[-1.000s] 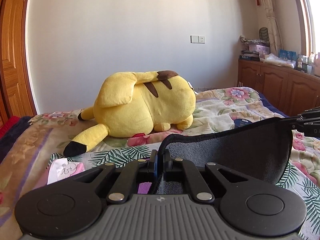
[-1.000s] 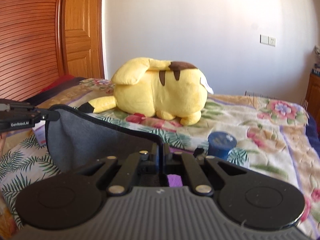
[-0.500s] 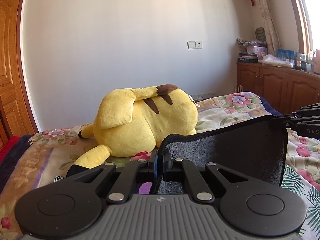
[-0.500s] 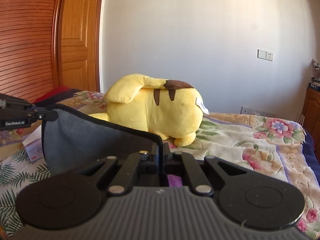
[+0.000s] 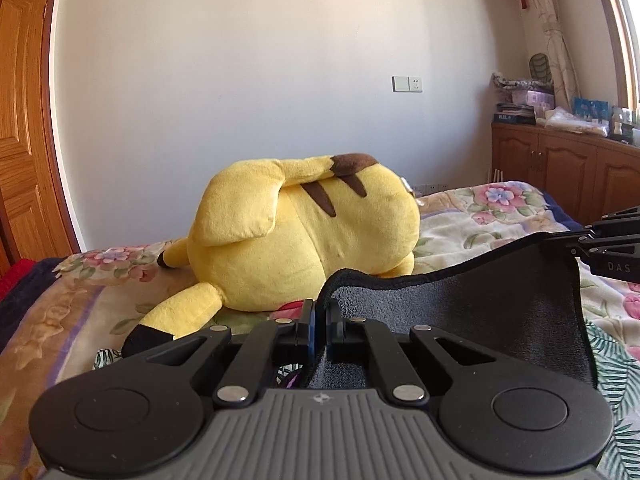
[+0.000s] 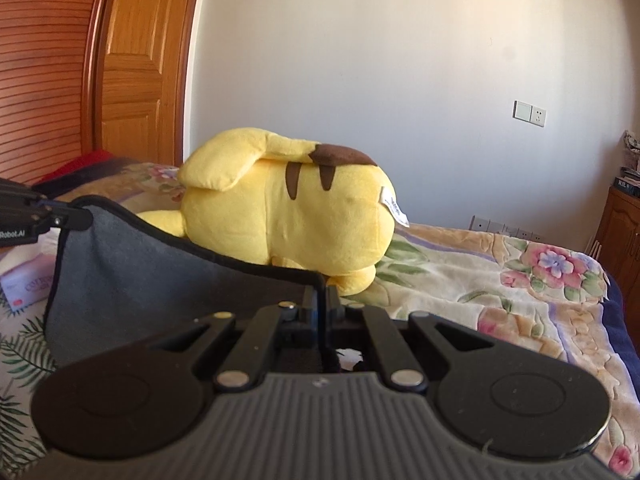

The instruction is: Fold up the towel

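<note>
Both grippers have risen and tilted upward over the past second: the leaf-print sheet that filled the lower part of each view has largely dropped out of sight, and the blue tub once seen from the right wrist camera is gone from view. The left gripper (image 5: 319, 312) is clamped on one top corner of a dark grey towel (image 5: 460, 320), its jaws pressed together on the black hem. The right gripper (image 6: 320, 300) pinches the other top corner the same way. The towel (image 6: 160, 276) hangs stretched between the two tools above the floral bedspread (image 6: 500, 280), its upper edge sagging slightly in the middle. Behind it, a yellow Pikachu plush (image 5: 304, 236) lies on its side on the bed. A tissue box (image 6: 28, 284) sits beside the towel's left edge in the right wrist view.
</note>
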{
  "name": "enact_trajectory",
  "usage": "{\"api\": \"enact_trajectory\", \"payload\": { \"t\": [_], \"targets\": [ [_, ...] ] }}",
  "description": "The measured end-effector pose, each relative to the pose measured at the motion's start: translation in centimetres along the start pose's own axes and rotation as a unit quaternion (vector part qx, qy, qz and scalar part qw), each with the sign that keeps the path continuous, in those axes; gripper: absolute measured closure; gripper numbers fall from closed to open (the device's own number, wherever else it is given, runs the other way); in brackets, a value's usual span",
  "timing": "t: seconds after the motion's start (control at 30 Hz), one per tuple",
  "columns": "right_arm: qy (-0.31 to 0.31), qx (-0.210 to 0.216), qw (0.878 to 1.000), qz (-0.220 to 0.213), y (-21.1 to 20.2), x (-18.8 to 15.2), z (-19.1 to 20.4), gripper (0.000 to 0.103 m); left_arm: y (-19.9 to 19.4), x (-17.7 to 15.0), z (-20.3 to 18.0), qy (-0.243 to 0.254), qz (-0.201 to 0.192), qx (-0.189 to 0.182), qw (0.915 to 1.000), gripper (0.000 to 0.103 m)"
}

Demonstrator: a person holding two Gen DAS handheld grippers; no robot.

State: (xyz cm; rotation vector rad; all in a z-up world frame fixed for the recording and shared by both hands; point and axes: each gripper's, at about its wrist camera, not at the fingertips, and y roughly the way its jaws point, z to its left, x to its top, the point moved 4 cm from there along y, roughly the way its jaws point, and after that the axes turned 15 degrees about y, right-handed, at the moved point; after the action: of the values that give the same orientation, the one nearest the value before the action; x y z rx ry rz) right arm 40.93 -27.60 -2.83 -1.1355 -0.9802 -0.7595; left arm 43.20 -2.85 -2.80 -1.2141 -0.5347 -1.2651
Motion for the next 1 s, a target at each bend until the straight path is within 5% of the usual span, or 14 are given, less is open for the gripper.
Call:
{"api": "enact_trajectory", "payload": {
  "t": [0.63, 0.7, 0.83, 0.93, 1.0],
  "targets": [
    [0.012, -0.017, 0.998, 0.062, 6.4, -5.5, -2.1, 0.098, 6.9, -4.6, -0.9, -0.021, 0.071, -0.011, 0.9972, 0.103],
    [0.017, -0.012, 0.998, 0.06, 6.1, -5.4, -2.0, 0.089, 6.8, -4.5, -0.8, -0.028, 0.072, -0.01, 0.997, 0.1],
    [0.014, -0.008, 0.998, 0.054, 5.2, -4.7, -1.6, 0.087, 6.0, -3.9, -0.9, -0.025, 0.066, -0.007, 0.9975, 0.09],
    [0.017, -0.003, 0.999, 0.045, 4.1, -3.7, -1.4, 0.062, 4.9, -3.4, -1.0, -0.025, 0.064, -0.01, 0.9976, 0.086],
    [0.02, 0.002, 0.999, 0.043, 3.1, -3.1, -1.1, 0.062, 4.0, -2.9, -1.1, -0.025, 0.061, -0.012, 0.9977, 0.083]
  ]
}}
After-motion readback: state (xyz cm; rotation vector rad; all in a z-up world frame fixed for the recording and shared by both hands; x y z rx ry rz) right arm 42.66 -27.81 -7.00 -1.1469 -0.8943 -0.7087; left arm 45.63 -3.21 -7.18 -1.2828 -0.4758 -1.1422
